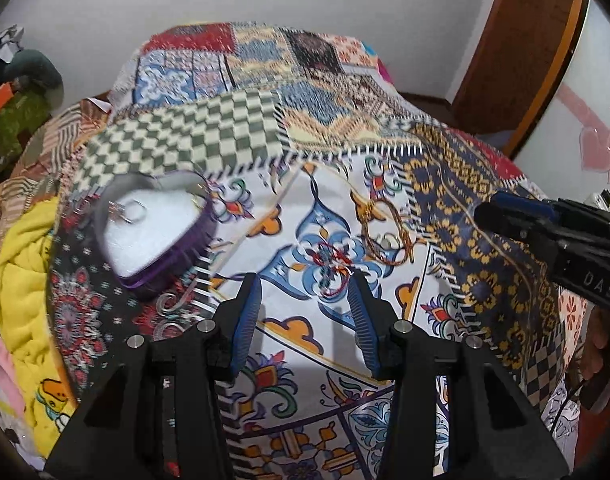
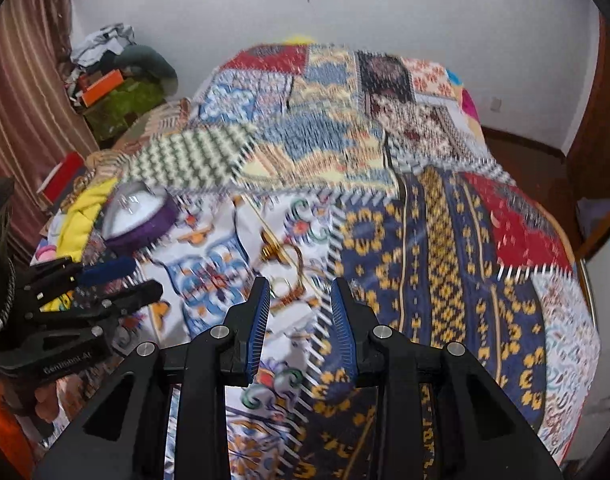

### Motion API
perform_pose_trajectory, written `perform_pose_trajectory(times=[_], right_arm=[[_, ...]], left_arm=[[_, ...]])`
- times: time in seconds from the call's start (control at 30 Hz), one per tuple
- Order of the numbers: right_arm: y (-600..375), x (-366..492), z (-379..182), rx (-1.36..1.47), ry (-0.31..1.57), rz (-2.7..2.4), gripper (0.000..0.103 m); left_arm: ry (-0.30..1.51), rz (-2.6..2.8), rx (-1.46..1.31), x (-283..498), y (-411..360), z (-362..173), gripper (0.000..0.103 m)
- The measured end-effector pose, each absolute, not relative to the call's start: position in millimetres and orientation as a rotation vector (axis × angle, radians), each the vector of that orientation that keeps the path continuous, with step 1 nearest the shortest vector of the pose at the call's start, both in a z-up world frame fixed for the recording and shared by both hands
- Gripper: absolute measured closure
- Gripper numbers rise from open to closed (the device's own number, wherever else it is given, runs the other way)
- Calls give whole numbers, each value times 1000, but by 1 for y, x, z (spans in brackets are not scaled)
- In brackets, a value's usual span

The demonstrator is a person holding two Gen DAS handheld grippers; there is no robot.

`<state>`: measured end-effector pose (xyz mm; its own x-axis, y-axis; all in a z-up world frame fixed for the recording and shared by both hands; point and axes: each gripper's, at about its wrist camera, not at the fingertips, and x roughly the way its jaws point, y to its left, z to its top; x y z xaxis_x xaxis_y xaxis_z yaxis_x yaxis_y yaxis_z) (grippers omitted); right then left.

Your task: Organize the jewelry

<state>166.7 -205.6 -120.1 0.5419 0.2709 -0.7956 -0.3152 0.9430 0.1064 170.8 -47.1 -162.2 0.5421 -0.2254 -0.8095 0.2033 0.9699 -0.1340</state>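
My left tongs (image 1: 305,292) and right tongs (image 2: 301,300) gape empty; silver rings (image 1: 131,212) sit in the purple heart-shaped box (image 1: 157,228) at ten o'clock, gold bangle (image 1: 387,236) unsorted on the patchwork bedspread (image 1: 485,208).

The patchwork bedspread (image 1: 337,208) is showing as matt printed cloth. The heart-shaped box (image 1: 153,228) is looking like glossy purple plastic with a white, soft-looking lining, though blur is making that uncertain. The bangle (image 1: 385,236) is gleaming like gold-toned metal. Both the left gripper (image 1: 305,296) and the right gripper (image 2: 301,304) are showing matt black plastic, ribbed blue pads (image 1: 247,320) and shiny metal pins.
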Motion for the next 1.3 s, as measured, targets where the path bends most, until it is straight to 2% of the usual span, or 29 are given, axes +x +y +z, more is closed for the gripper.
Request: perform_pose_trajectory(times=[0.23, 0.33, 0.5, 0.7, 0.8, 0.9, 1.17, 1.3], right_arm=[[-206, 171, -145, -41, 1012, 365, 74], [-203, 174, -152, -39, 1031, 383, 74], [-193, 176, -164, -34, 1075, 435, 74], [-179, 182, -172, -55, 1093, 458, 74], [-176, 188, -174, -41, 1096, 467, 67], [-176, 191, -176, -30, 1093, 468, 66], [-175, 202, -177, 4, 1105, 465, 66], [-174, 210, -174, 24, 1118, 457, 65]], left_arm=[[1020, -288, -30, 182, -57, -184, 59], [1035, -302, -36, 187, -60, -192, 66], [1019, -308, -39, 192, -62, -197, 67], [1019, -316, -76, 197, -55, -200, 75], [1021, -317, -88, 198, -52, -201, 79], [1021, -312, -87, 199, -52, -201, 82], [1023, -289, -91, 201, -51, -203, 97], [1021, -290, -91, 204, -50, -202, 97]])
